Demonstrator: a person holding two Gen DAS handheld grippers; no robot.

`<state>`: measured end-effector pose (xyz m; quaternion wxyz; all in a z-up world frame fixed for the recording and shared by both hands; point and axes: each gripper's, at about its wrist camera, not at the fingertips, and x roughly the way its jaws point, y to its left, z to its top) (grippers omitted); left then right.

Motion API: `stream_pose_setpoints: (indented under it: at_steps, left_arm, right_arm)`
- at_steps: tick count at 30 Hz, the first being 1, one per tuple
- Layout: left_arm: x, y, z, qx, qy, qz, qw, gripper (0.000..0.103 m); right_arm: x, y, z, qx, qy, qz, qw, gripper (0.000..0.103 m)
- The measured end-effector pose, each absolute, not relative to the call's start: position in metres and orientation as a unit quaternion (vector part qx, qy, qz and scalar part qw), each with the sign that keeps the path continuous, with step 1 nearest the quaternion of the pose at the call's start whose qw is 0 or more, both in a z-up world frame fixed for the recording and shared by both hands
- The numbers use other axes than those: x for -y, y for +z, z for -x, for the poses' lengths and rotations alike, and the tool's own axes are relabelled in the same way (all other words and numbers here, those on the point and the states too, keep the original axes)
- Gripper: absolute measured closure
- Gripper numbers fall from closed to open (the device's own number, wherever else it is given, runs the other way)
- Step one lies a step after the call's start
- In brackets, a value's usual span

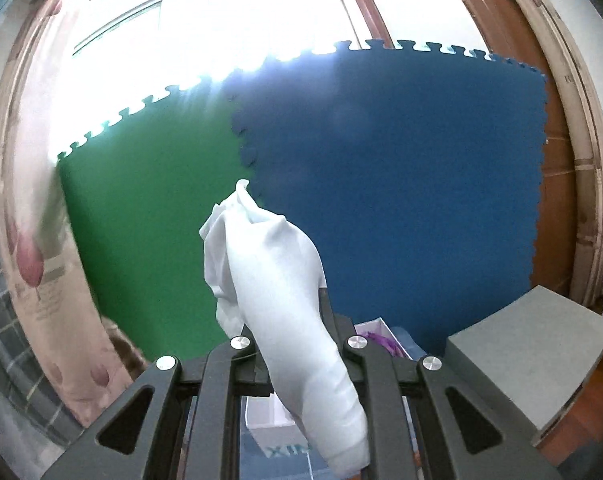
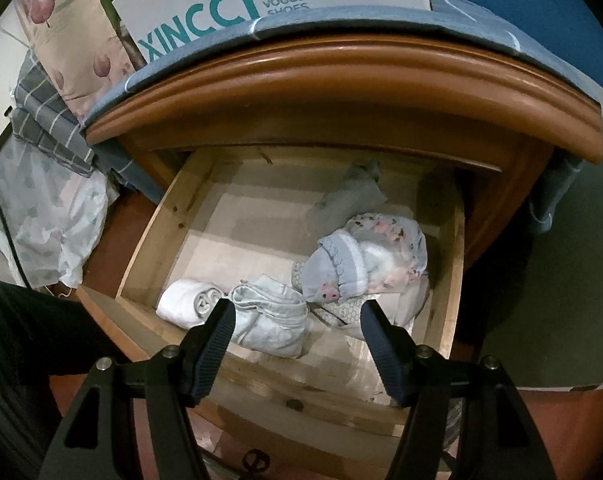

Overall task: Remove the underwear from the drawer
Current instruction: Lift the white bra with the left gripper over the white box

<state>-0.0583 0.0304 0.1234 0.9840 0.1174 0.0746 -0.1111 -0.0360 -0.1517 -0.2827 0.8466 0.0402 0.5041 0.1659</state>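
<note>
**One piece out, more left in the drawer**

Left wrist view: our left hand-held gripper [image 1: 289, 356] is clamped shut on a white garment [image 1: 277, 280]; the cloth bunches up between the jaws and trails down past them; behind it we see only the green mat [image 1: 149, 220] and the blue mat [image 1: 401, 180], so we judge this piece is lifted clear of the drawer; we cannot tell from here where it should be put down.

Right wrist view: our right hand-held gripper [image 2: 297, 320] hangs over the open drawer [image 2: 457, 280] with its jaws wide apart and nothing between them; inside lie a white roll [image 2: 185, 304], a pale bundle [image 2: 273, 320], a patterned bundle [image 2: 365, 264] and a grey piece [image 2: 353, 192] farther back; none is touched.

So we count one item removed and held, not yet set down; four remain, and the pale bundle sits nearest the open jaws.
</note>
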Motion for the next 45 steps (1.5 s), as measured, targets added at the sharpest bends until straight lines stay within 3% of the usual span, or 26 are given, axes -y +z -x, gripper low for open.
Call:
stream_pose_setpoints:
  at_steps: [7, 23, 45]
  left_arm:
    - [-0.011, 0.106, 0.009, -0.079, -0.083, -0.153, 0.982, 0.090]
    - [-0.004, 0.034, -0.108, -0.180, -0.020, -0.175, 0.968, 0.090]
    - [-0.013, -0.032, -0.153, -0.266, -0.021, -0.181, 0.947, 0.089]
  right_arm:
    - [0.151, -0.279, 0.036, -0.498, 0.170, -0.048, 0.849, 0.036]
    - [0.154, -0.279, 0.036, -0.502, 0.181, -0.074, 0.843, 0.036]
    - [0.148, -0.287, 0.034, -0.516, 0.192, -0.081, 0.831, 0.036]
